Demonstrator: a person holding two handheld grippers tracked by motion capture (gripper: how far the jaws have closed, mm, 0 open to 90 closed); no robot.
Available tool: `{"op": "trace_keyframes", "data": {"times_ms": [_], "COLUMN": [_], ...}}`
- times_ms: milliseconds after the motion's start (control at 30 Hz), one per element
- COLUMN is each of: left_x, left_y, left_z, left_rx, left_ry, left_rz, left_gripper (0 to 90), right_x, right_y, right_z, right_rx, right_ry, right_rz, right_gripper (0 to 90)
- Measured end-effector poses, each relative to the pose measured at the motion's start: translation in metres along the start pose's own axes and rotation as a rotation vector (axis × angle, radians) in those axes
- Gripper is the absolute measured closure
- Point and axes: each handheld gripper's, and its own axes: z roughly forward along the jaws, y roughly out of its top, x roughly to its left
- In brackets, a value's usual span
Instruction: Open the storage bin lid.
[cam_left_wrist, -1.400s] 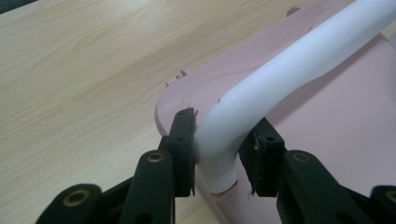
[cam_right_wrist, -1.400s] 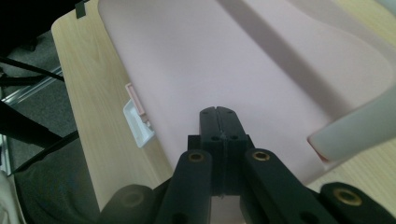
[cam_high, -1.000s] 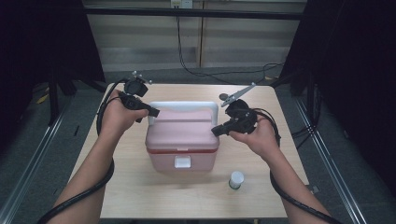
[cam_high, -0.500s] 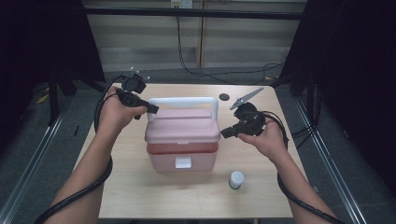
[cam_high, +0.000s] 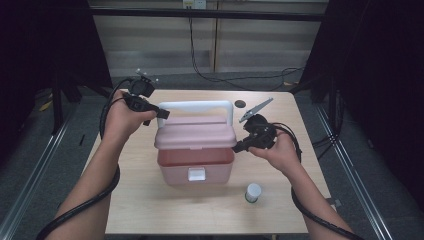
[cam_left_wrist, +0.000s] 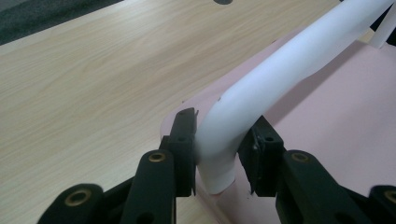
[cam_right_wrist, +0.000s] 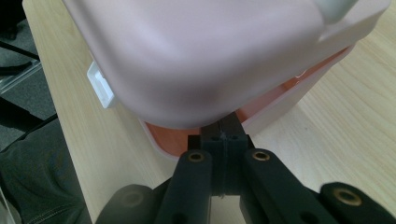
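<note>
A pink box (cam_high: 196, 165) with a white front latch (cam_high: 196, 174) stands mid-table. Its pink lid (cam_high: 195, 135) sits raised off the base, and a reddish gap shows under it. The white handle (cam_high: 195, 106) arches over the lid. My left gripper (cam_high: 161, 114) is shut on the handle's left end; in the left gripper view the pads (cam_left_wrist: 187, 144) clamp the white handle (cam_left_wrist: 261, 88) above the lid (cam_left_wrist: 327, 126). My right gripper (cam_high: 239, 147) is shut with nothing between its jaws. Its tip (cam_right_wrist: 224, 128) sits at the gap under the lid (cam_right_wrist: 201, 56), above the base's rim (cam_right_wrist: 280, 100).
A small white bottle (cam_high: 253, 192) stands on the wooden table (cam_high: 150, 205) in front of the box at the right. A dark round spot (cam_high: 240, 104) lies on the table behind the box. Black cables trail from both grippers.
The lid's front has come up a little off the base, opening a gap. The right gripper has shifted slightly down to the lid's right edge. The left gripper stays on the handle.
</note>
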Motion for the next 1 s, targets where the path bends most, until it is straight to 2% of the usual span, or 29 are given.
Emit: {"op": "trace_keyframes", "data": {"times_ms": [333, 467, 1000], "left_x": [0.0, 0.001, 0.003], "left_y": [0.0, 0.0, -0.001], "left_z": [-0.001, -0.002, -0.001], "left_rx": [-0.004, -0.008, -0.062], "left_ry": [0.0, -0.003, 0.017], "left_rz": [-0.001, -0.004, 0.003], "left_gripper": [67.7, 67.8, 66.5], "right_x": [0.004, 0.006, 0.007], "right_y": [0.005, 0.009, 0.012], "right_z": [0.008, 0.011, 0.004], "right_rx": [-0.004, 0.0, -0.04], "right_ry": [0.027, 0.023, 0.048], "right_rz": [-0.002, -0.02, -0.012], "right_gripper": [90.0, 90.0, 90.0]}}
